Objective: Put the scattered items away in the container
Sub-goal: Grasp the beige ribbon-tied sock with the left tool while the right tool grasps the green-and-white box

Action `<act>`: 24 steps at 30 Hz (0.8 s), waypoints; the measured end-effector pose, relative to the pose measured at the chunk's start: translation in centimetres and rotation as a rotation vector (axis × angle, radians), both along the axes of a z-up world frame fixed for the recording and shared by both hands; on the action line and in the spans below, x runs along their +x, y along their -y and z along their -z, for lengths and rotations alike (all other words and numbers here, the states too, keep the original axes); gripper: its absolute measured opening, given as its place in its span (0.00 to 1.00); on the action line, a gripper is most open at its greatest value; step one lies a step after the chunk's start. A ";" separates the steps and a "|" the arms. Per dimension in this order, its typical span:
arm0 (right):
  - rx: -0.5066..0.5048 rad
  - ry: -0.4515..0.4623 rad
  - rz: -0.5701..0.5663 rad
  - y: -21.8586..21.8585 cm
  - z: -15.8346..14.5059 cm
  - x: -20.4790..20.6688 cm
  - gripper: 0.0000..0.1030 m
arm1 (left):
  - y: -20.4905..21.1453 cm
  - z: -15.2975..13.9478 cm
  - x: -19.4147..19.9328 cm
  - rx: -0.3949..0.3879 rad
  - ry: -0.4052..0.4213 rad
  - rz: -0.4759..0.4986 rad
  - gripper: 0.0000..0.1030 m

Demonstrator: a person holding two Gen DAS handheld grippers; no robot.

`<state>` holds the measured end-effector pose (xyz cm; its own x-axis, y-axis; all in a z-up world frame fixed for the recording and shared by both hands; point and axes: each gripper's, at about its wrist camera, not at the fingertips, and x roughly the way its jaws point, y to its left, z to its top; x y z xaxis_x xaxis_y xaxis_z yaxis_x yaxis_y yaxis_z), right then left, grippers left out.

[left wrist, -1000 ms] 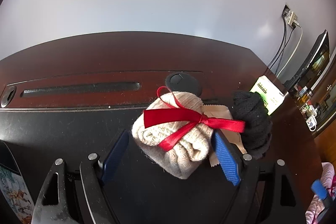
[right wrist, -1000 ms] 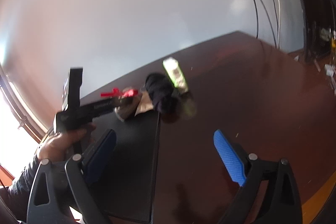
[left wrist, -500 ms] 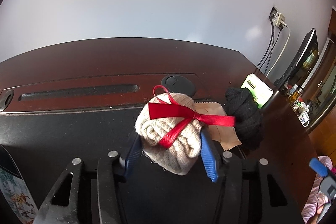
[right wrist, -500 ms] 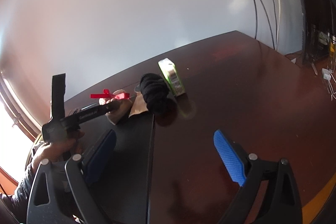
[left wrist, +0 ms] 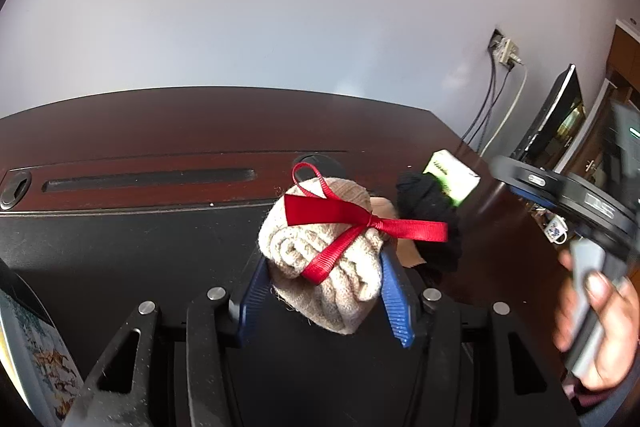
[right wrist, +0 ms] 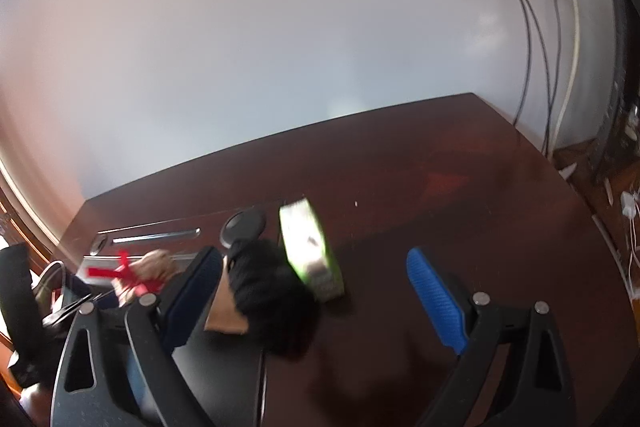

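Observation:
A beige knitted roll tied with a red ribbon sits between the blue pads of my left gripper, which is shut on it just above the black mat. Right of it lie a tan cloth, a black knitted bundle and a green-and-white box. In the right wrist view my right gripper stands open above the black bundle and the green box; the beige roll shows at the left. The container is not in view.
The dark wooden desk has a long cable slot and a round grommet. A person's hand holding the right gripper's handle is at the right edge. A monitor and wall cables stand beyond the desk.
My left gripper's pads closed onto the beige roll. My right gripper swung in over the black bundle and green box, and its hand now shows in the left wrist view.

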<state>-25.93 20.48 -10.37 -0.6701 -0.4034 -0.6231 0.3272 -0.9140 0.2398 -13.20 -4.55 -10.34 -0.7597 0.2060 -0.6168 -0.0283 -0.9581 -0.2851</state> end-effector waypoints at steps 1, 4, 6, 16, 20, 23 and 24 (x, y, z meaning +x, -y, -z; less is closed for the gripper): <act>0.014 0.005 -0.001 0.3 0.1 -0.7 0.89 | -0.3 -0.1 -0.1 0.004 -0.003 0.004 0.52; 0.048 0.015 -0.008 1.0 0.5 -2.0 0.82 | -0.5 -0.4 -0.1 0.013 -0.008 0.015 0.52; 0.075 0.028 -0.010 1.4 0.8 -2.7 0.79 | -0.4 -0.4 0.1 0.017 -0.009 0.018 0.52; 0.110 0.103 -0.046 2.3 3.0 -4.4 0.57 | -1.5 -0.5 0.1 0.031 -0.003 0.061 0.52; 0.070 0.125 -0.058 1.7 3.4 -4.8 0.27 | -1.8 -0.8 0.5 0.028 -0.013 0.067 0.52; 0.047 0.123 -0.069 1.4 3.2 -4.4 0.25 | -1.8 -0.9 0.7 0.029 -0.016 0.068 0.52; 0.042 0.117 -0.068 1.2 3.1 -4.2 0.25 | -1.8 -1.0 0.8 0.029 -0.017 0.069 0.52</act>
